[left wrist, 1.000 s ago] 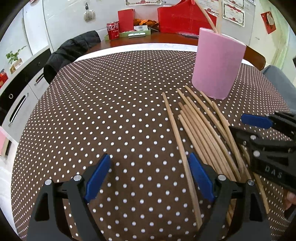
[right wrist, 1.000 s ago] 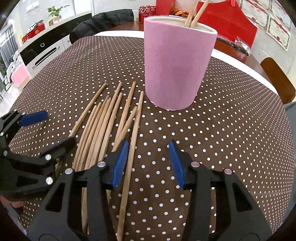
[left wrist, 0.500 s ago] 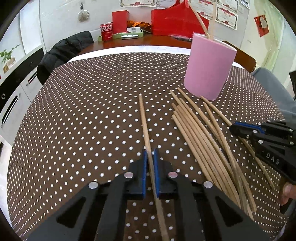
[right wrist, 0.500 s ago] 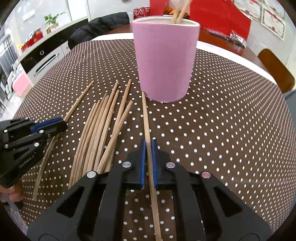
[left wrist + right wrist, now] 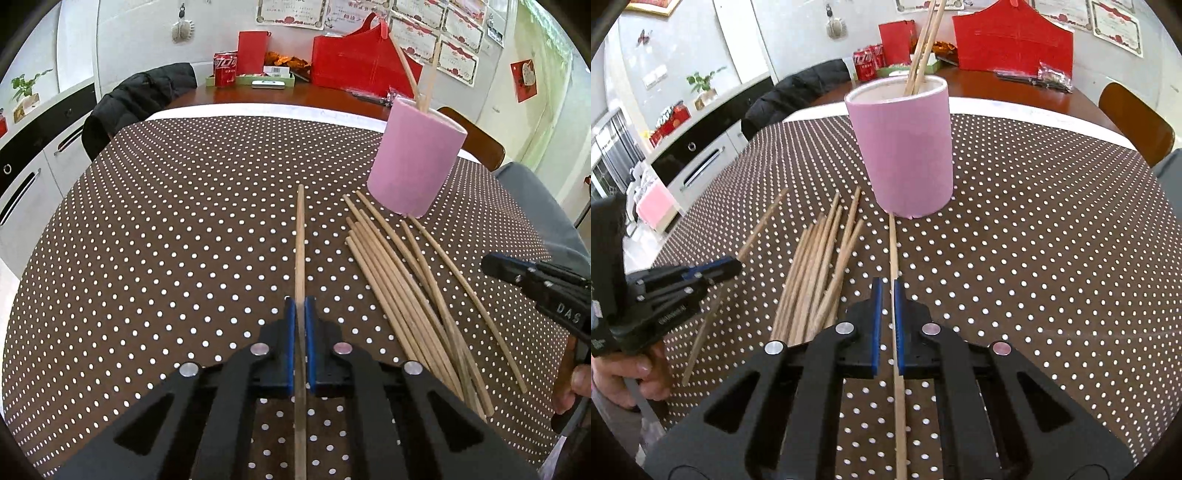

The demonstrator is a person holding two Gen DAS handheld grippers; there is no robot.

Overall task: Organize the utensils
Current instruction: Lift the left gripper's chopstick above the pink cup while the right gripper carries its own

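Note:
My left gripper [image 5: 300,301] is shut on one wooden chopstick [image 5: 300,240] that points straight ahead over the dotted tablecloth. My right gripper [image 5: 886,284] is shut on another chopstick [image 5: 893,243], whose far tip lies near the foot of the pink cup [image 5: 908,155]. A few chopsticks stand in that pink cup [image 5: 413,162]. Several loose chopsticks [image 5: 391,280] lie in a pile between the two grippers, and this pile [image 5: 816,269] is left of the right gripper. In each wrist view the other gripper shows at the edge, the left gripper [image 5: 735,264] also shut.
The brown polka-dot tablecloth [image 5: 166,240] covers the table. Behind it stand a red bag [image 5: 362,62], a cola can [image 5: 225,68] and a black jacket [image 5: 144,96] over a chair. A wooden chair [image 5: 1137,122] is at the far right. A hand [image 5: 631,373] holds the left gripper.
Both grippers were open over the chopsticks a second ago. Each has since shut on one chopstick and carried it a little away from the pile.

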